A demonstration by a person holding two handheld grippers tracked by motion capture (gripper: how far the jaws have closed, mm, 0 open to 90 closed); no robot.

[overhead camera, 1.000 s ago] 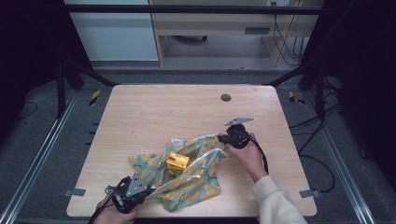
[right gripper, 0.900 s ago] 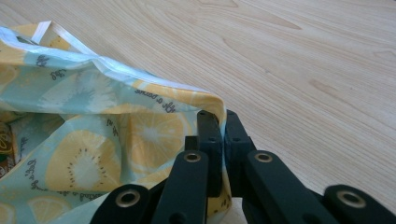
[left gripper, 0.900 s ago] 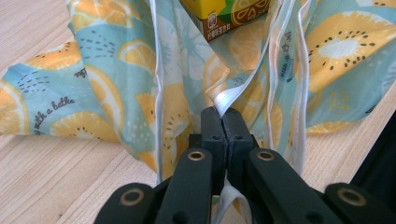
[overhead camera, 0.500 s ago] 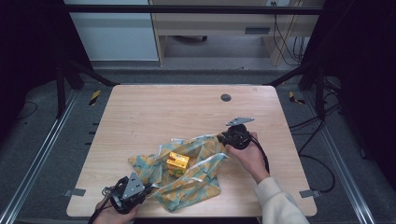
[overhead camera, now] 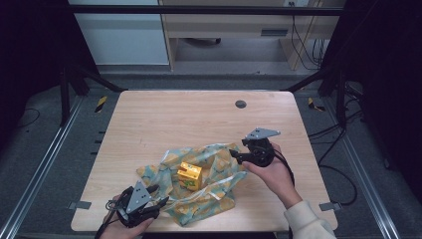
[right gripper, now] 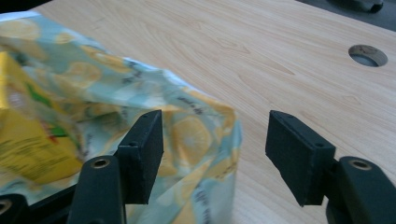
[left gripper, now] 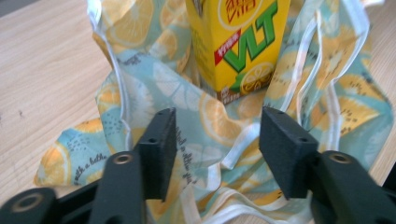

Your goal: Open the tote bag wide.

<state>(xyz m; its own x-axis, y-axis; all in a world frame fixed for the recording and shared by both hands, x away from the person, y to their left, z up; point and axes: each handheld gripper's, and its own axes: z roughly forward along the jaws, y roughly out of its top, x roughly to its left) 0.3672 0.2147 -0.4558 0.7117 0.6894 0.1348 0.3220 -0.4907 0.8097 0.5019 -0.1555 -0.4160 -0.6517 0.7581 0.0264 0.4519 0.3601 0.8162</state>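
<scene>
Now both fingers apart, cloth (overhead camera: 209, 174) unpinched

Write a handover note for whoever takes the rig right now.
Left gripper: open, jaws just opened, at the near-left edge of the bag, fabric between them but not pinched.
Right gripper: open, jaws just opened, at the bag's far-right corner, off the fabric.
Carton: upright on the spread lemon-print bag, mid-table.
Done: bag laid out, carton set on it, both grips released.
Left: probably regrip the bag's edges or handles and gather it around the carton.
</scene>
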